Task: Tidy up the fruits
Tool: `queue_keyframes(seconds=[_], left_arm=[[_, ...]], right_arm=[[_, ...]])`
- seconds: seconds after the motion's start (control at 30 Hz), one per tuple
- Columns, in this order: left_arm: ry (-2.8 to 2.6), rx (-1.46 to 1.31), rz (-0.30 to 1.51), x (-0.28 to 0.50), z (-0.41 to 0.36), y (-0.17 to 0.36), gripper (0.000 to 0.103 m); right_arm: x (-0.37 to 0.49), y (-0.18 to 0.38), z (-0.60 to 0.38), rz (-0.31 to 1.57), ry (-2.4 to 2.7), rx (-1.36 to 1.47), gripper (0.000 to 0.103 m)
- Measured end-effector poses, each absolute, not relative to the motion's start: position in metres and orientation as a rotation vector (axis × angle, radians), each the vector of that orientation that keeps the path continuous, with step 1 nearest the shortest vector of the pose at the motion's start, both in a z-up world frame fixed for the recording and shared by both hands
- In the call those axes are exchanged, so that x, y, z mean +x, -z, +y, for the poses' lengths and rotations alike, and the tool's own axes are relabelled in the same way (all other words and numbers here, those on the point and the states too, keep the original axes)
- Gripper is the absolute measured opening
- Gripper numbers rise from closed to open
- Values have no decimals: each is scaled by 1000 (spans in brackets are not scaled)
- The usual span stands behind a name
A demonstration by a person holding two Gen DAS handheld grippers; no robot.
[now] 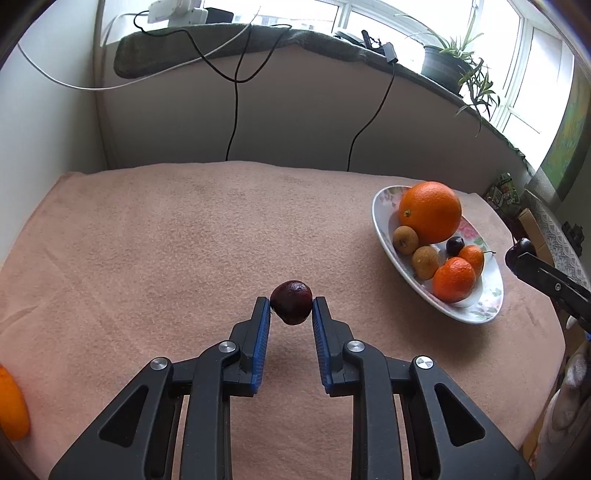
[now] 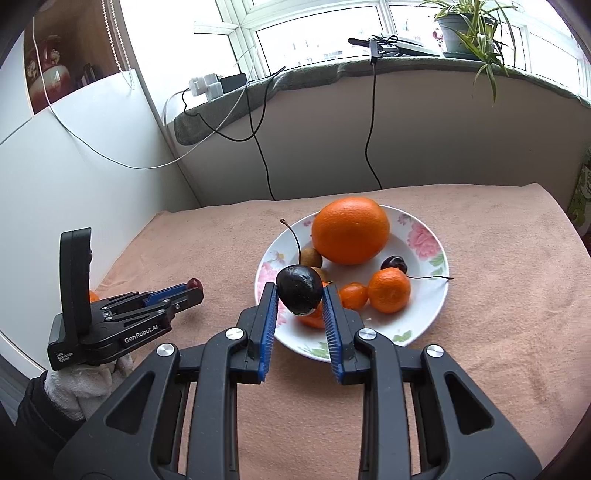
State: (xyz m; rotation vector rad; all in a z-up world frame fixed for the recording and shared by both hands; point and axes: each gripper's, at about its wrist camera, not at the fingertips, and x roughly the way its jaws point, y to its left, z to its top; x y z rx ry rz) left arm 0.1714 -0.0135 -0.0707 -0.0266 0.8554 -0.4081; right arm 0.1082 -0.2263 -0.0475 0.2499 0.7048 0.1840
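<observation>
Both hand-held grippers clamped – left point(image 1: 291, 308), right point(image 2: 300, 297) – each w/ cherry.

We look from the left wrist down along its own fingers point(image 1: 264, 325), close over the pink cloth point(image 1: 166, 240), toward the windowsill point(image 1: 221, 33); the plate point(image 1: 384, 229) lies ahead and right of the fingertips. From the right wrist we look down along its fingers point(image 2: 271, 306) toward the same sill, the plate just beyond the fingertips. We see plate, cloth, sill and potted plant point(image 2: 469, 33) in both views, and each view catches the other gripper at its edge.
</observation>
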Motion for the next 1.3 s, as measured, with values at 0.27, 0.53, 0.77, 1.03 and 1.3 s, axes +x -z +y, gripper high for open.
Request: queue_keyframes(seconds=[0.27, 0.53, 0.77, 1.03, 1.3], left_arm=[[447, -50, 808, 159, -31, 49, 22], [490, -64, 796, 155, -56, 44, 22], [524, -52, 802, 154, -80, 44, 22], [548, -24, 805, 152, -97, 45, 22], [563, -10, 805, 148, -103, 44, 22]], right_arm=[[111, 51, -252, 707, -155, 251, 26], [121, 61, -268, 728, -138, 243, 26], [132, 65, -268, 741, -150, 241, 26], [144, 70, -262, 756, -159, 229, 26], [147, 74, -256, 771, -169, 218, 26]])
